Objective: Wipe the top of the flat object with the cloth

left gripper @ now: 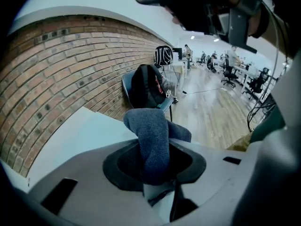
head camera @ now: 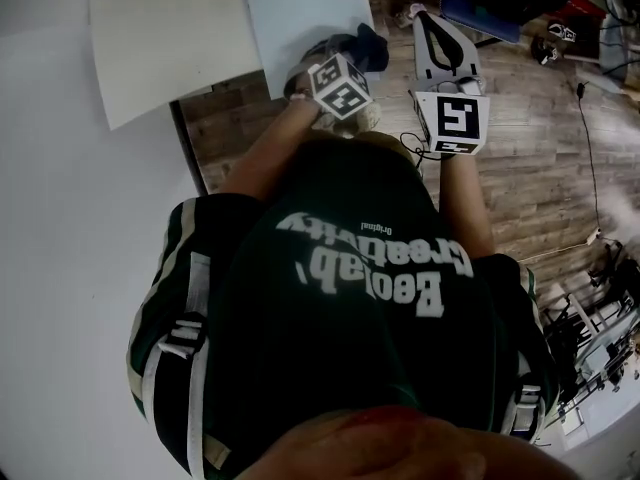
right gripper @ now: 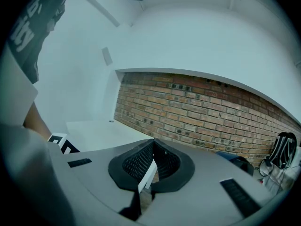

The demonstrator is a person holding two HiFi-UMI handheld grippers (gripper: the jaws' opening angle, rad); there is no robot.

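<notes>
Left tongs (left gripper: 153, 160) clamped on dark blue knitted cloth (left gripper: 148, 131). Folded bunch stood up out of jaws. Cloth was held at edge of pale flat rectangular panel (head camera: 300, 18); contact not discernible. Right tongs (right gripper: 153, 149) were closed, nothing between jaws, just beside left tongs, above wood-plank floor (head camera: 540, 138).

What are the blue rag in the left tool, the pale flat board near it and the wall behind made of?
The cloth looks like soft knitted fabric, matte grey-blue: a fuzzy weave shows and it flops over from the left tool. The flat board seems rigid, smooth, matte white, perhaps laminate or plastic, unclear which. The wall is bare reddish brick with pale mortar lines.
</notes>
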